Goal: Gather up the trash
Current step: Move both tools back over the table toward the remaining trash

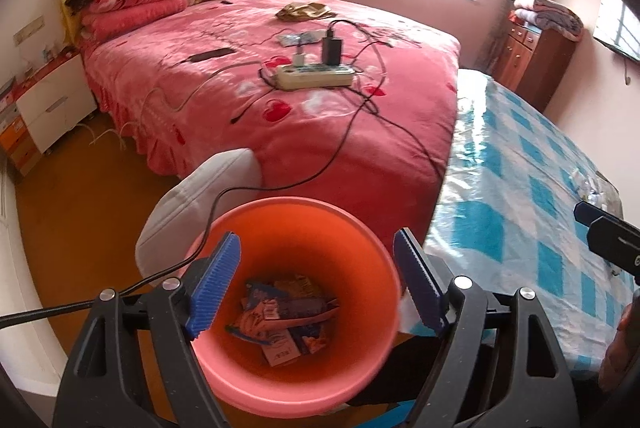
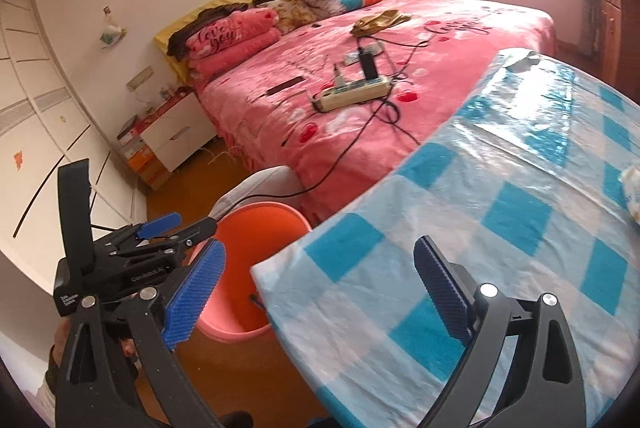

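My left gripper (image 1: 316,284), black plastic arms, ribbed blue pads (image 1: 216,282), round silver screws (image 1: 171,283), my right gripper (image 2: 316,304) built alike, small white lettering on the left one's black body, a dark green cuff (image 2: 51,368)

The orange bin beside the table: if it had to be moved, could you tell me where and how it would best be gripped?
Probably the orange bin is best taken by its rim, from above, one finger inside and one outside. It stands upright and open-topped, its wall looks thin, and its body seems far too wide to span. The near or left rim looks freest; the checked table crowds the other side, and a black cable crosses the far-left edge.
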`<action>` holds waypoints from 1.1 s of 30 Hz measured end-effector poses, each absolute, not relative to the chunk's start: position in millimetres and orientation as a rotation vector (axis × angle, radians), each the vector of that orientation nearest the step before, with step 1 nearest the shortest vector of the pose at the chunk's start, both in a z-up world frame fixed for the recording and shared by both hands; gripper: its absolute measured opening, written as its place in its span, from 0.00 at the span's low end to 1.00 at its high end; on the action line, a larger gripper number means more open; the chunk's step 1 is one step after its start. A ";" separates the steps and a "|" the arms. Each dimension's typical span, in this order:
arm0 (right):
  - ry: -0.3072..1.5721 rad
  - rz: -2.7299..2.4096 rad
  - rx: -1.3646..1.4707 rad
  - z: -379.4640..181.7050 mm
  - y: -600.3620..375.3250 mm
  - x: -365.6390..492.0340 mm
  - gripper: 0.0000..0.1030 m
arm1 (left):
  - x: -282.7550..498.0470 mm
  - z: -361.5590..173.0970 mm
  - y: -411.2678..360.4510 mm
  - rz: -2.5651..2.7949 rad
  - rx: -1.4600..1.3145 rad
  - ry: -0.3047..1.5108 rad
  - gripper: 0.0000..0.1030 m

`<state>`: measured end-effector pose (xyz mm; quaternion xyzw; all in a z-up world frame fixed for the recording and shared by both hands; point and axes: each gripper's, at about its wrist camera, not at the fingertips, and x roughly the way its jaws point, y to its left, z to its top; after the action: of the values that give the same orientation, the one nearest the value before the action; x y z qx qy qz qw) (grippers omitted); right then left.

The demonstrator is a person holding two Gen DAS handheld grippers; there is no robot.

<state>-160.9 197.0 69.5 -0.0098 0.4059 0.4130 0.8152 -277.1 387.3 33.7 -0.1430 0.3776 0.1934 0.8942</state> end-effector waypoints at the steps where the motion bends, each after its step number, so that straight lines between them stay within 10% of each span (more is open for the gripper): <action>1: 0.865 0.876 -0.016 68.6 193.4 -160.1 0.91 | -274.7 35.6 383.6 0.392 -0.291 0.781 0.80; 33: 0.771 0.661 0.156 62.6 66.1 -141.9 0.92 | -221.9 76.2 276.6 0.232 -0.142 0.777 0.87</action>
<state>-141.9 66.1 62.6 0.0745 0.3687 0.3162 0.8709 -221.9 276.6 76.2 -0.0691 0.3778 0.1130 0.9164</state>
